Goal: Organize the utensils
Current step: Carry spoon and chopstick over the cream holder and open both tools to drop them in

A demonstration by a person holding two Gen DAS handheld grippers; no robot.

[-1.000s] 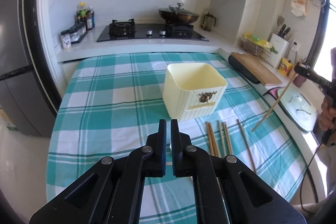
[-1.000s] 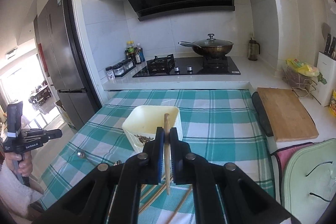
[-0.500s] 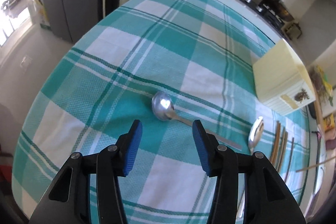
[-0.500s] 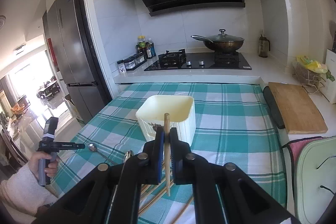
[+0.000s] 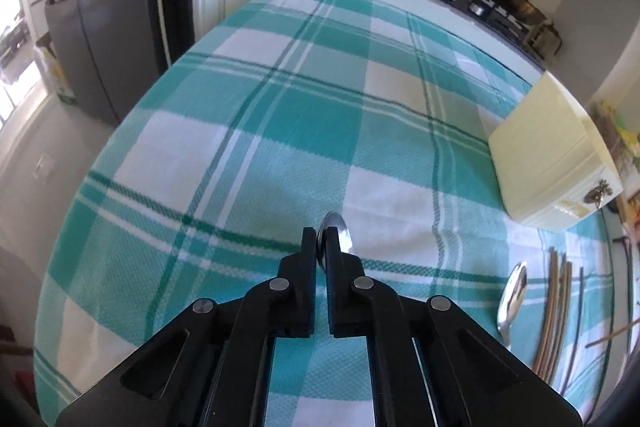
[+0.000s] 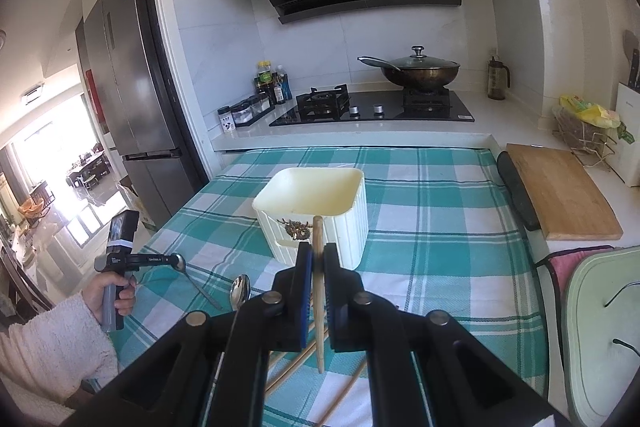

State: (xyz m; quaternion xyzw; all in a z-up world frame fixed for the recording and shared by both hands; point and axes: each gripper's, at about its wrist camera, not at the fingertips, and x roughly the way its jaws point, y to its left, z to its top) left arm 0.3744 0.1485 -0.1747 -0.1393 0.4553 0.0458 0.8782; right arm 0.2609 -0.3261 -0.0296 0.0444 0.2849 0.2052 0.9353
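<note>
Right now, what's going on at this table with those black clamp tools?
A person is sorting utensils with a clamp tool in each hand. The left gripper has just closed its jaws on the bowl of a spoon lying on the checked cloth. The right gripper holds one chopstick upright in front of the cream container. A second spoon and more chopsticks lie on the cloth.

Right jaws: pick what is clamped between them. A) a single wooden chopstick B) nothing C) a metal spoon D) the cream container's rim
A: in the right wrist view the right gripper is shut on a single wooden chopstick, which stands upright between its jaws in front of the cream container, while a metal spoon lies on the checked tablecloth.
</note>
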